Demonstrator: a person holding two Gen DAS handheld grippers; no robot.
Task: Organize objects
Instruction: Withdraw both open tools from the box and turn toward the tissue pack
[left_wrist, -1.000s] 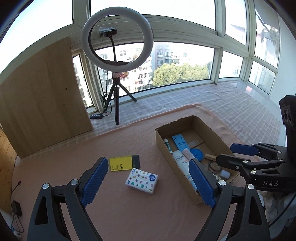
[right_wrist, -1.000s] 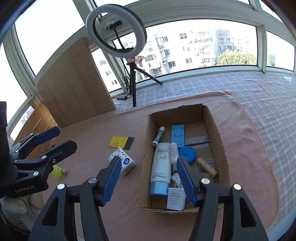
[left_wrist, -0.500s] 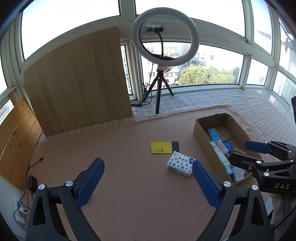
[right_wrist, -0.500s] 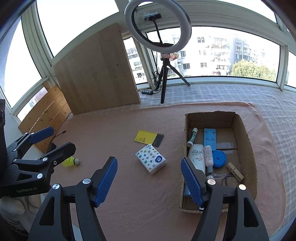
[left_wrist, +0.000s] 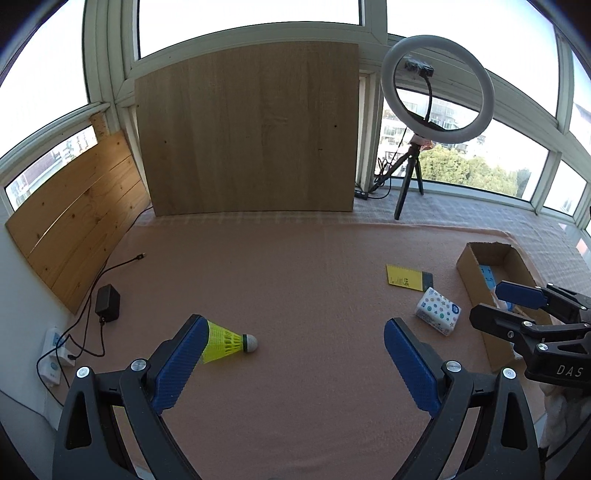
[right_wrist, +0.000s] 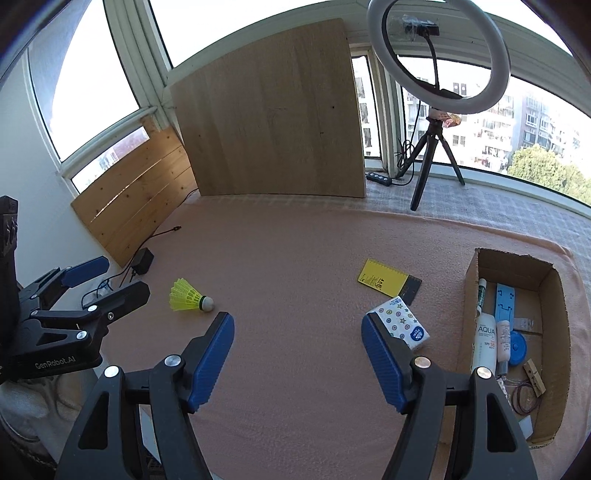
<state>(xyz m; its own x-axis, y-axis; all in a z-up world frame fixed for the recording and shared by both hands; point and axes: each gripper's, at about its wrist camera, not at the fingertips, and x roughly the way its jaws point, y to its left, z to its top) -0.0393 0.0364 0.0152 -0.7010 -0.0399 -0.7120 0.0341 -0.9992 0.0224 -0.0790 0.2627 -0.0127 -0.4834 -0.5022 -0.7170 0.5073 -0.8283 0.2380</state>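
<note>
Bright window (left_wrist: 251, 22) daylight, perhaps overexposed; fisheye-bent edges.

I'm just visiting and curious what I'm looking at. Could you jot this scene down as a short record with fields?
surface: pink cloth
box: cardboard box at the right, open, already holding a sunscreen tube, a blue disc and a clothespin
loose things: yellow shuttlecock, yellow card, tissue pack
left tool: open, empty, shuttlecock beside its left finger
right tool: open, empty, jaws just been opening
background: wooden board, ring light on a tripod
</note>
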